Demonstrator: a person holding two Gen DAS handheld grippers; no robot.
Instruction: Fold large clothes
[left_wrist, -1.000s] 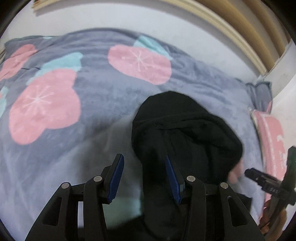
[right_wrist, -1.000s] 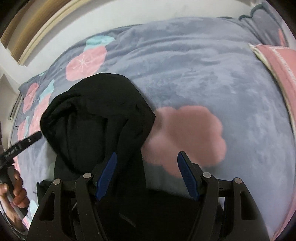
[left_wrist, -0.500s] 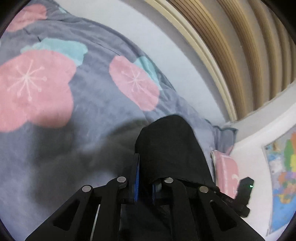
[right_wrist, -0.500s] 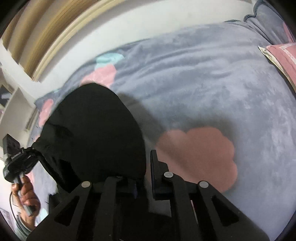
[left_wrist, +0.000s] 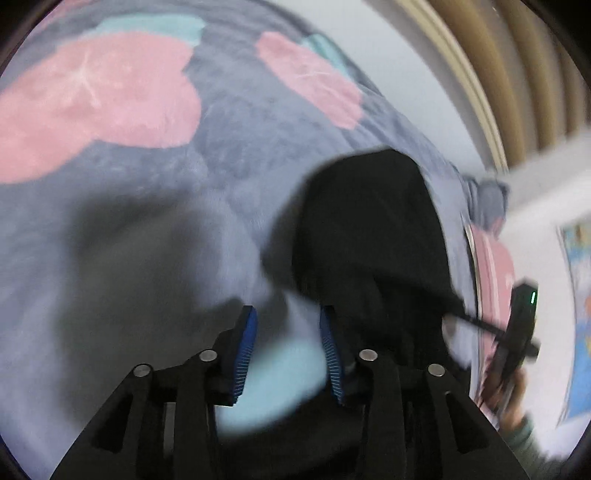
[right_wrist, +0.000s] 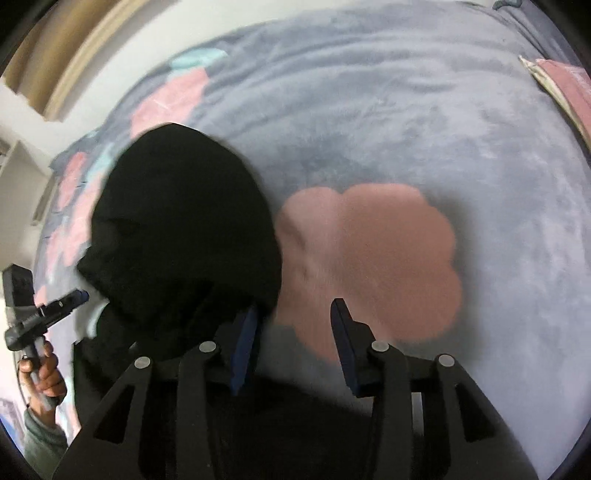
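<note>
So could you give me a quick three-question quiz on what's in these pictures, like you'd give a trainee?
1. True or false: the black garment lies on a grey blanket with pink flowers.
2. What is between the pads of the left hand-held gripper: A) black cloth, B) nothing, only blanket behind, C) a pillow?
3. Fill in: seen from the right hand-held gripper, the garment lies to the ____ of the big pink flower.

Key: 1 true. 2 B; its jaws have just been opening, as have the right one's. 3 left.
</note>
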